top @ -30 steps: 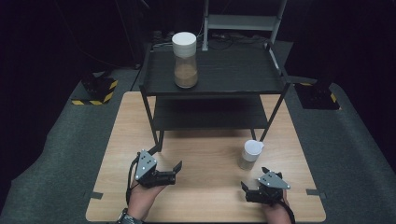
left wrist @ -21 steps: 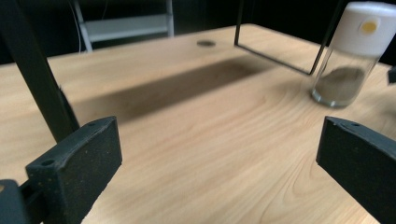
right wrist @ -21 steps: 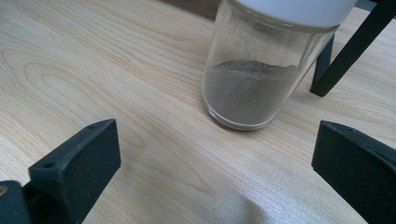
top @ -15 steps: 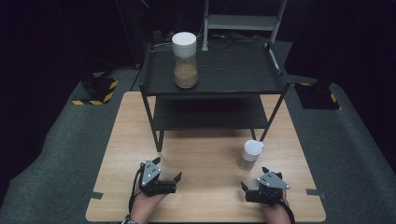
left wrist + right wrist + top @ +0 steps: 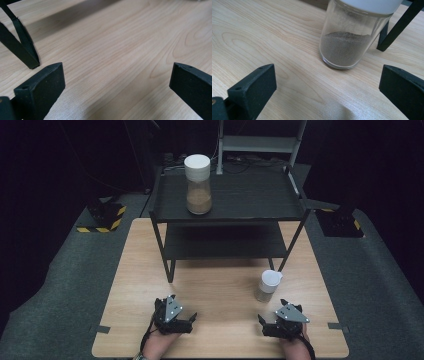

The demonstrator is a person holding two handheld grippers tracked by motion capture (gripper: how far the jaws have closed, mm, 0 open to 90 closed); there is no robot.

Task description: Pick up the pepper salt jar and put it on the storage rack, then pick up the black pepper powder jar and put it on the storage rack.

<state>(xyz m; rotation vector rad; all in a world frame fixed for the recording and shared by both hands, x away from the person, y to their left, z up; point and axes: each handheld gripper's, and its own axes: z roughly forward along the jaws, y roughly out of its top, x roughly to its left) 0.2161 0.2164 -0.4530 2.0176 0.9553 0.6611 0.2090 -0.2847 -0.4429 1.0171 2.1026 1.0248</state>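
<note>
A small glass jar (image 5: 268, 286) with a white lid and brown powder stands on the wooden table (image 5: 140, 270), near the shelf's right front leg. It shows close up as the small jar (image 5: 350, 37) in the right gripper view. My right gripper (image 5: 261, 323) lies open on the table just in front of it, with nothing between its jaws. A taller jar (image 5: 198, 184) with a white lid and brown powder stands on the top of the black shelf (image 5: 240, 195). My left gripper (image 5: 192, 320) rests open at the table's front left, over bare wood.
The black two-level shelf takes up the back half of the table; its lower level (image 5: 225, 242) is bare. One of its legs (image 5: 21, 46) stands left of my left gripper's jaws. Dark carpet (image 5: 60, 285) surrounds the table.
My left gripper has drawn back towards the table's front edge and settled lower. The right gripper and both jars have stayed put.
</note>
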